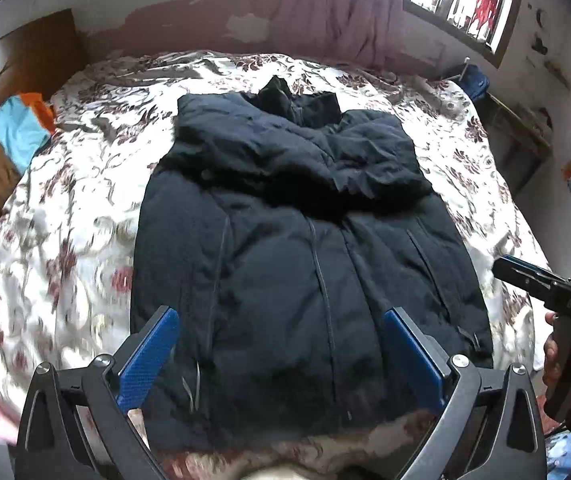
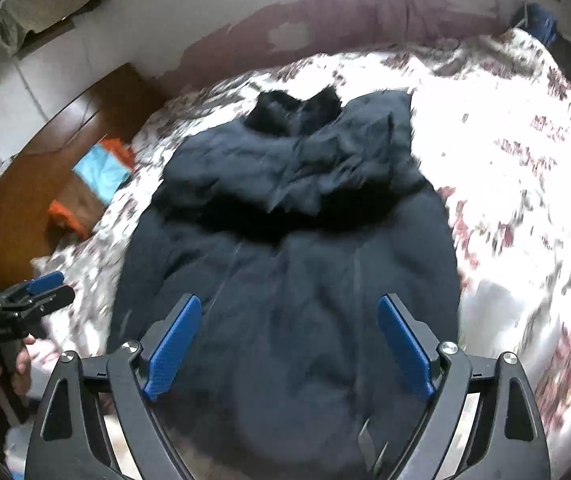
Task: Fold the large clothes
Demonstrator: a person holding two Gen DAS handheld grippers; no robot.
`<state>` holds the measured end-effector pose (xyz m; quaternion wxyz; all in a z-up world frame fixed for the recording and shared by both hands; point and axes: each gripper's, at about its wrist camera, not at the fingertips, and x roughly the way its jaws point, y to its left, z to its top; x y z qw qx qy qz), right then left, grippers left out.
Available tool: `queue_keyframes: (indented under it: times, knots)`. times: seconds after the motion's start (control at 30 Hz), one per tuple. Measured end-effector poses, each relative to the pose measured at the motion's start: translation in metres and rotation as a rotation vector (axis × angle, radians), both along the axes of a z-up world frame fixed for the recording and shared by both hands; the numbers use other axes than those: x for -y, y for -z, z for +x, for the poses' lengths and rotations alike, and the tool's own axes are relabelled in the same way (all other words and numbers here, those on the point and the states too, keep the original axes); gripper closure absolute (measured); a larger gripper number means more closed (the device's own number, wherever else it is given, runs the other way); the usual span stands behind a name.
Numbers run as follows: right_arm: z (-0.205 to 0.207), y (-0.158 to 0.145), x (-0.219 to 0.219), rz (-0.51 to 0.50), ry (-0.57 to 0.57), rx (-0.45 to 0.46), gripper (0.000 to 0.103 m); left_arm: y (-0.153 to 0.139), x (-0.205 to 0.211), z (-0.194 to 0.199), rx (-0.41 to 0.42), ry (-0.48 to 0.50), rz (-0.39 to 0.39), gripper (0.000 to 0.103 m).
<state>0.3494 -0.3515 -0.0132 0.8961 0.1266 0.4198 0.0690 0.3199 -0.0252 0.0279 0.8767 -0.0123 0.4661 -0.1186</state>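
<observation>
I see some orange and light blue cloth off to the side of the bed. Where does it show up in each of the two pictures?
Left wrist view: the orange and light blue cloth lies at the left edge, beside the flowered bedspread.
Right wrist view: the same cloth sits left of centre, further in.
Shared landmark: the dark coat spread mid-bed; the cloth is off its upper left in both.

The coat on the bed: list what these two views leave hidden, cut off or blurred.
- Coat sleeves: not visible in either view, perhaps folded under the body.
- Near hem: cut off by the left gripper in the left wrist view and by the right gripper in the right.
- Bedspread pattern: smeared by blur in the right wrist view.
</observation>
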Motion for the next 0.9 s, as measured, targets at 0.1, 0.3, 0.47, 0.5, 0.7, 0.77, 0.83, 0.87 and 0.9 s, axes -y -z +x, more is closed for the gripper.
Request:
queue_keyframes:
  times: [0.1, 0.3, 0.47, 0.5, 0.7, 0.77, 0.83, 0.87, 0.9]
  knots:
    - [0.039, 0.001, 0.007, -0.035, 0.042, 0.081, 0.016, 0.009, 0.004, 0.046, 0.044, 0.010, 0.021, 0.000]
    - [0.122, 0.016, 0.010, -0.101, 0.132, 0.154, 0.016, 0.043, 0.011, 0.148, 0.184, 0.163, -0.084, 0.001]
    - [0.146, 0.035, 0.009, -0.056, 0.174, -0.034, 0.016, 0.056, 0.017, 0.197, 0.110, 0.149, -0.162, 0.000]
    - [0.149, 0.038, 0.010, -0.047, 0.177, -0.082, 0.016, 0.056, 0.017, 0.203, 0.079, 0.135, -0.169, 0.000]
    - [0.189, 0.019, 0.006, -0.026, 0.187, -0.246, 0.016, 0.049, 0.015, 0.257, -0.141, 0.083, -0.094, 0.000]
    - [0.210, 0.010, 0.007, -0.031, 0.179, -0.256, 0.016, 0.044, 0.013, 0.272, -0.153, 0.097, -0.060, 0.000]
    - [0.237, 0.001, 0.005, -0.029, 0.169, -0.257, 0.016, 0.039, 0.010, 0.291, -0.147, 0.100, -0.054, 0.000]
    - [0.249, 0.000, 0.005, -0.025, 0.165, -0.257, 0.017, 0.037, 0.009, 0.302, -0.140, 0.096, -0.060, 0.000]
    - [0.264, -0.002, 0.005, -0.024, 0.160, -0.255, 0.016, 0.036, 0.009, 0.314, -0.132, 0.091, -0.066, 0.000]
